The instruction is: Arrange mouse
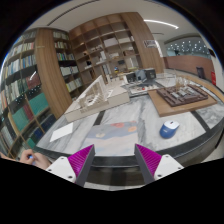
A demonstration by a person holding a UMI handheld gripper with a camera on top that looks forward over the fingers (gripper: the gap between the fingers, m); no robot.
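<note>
A grey mouse mat (112,128) lies on the marble-patterned table (100,140) ahead of my fingers. A blue and white object (170,128), which may be the mouse, sits on the table to the right, beyond my right finger. My gripper (112,160) is open and empty, its magenta pads (80,158) spread wide above the table's near part. Nothing stands between the fingers.
A white sheet of paper (62,131) lies on the table to the left. A person's hand (28,157) shows at the near left. Architectural models (180,95) and a laptop (141,76) stand further back. Bookshelves (50,70) line the left wall.
</note>
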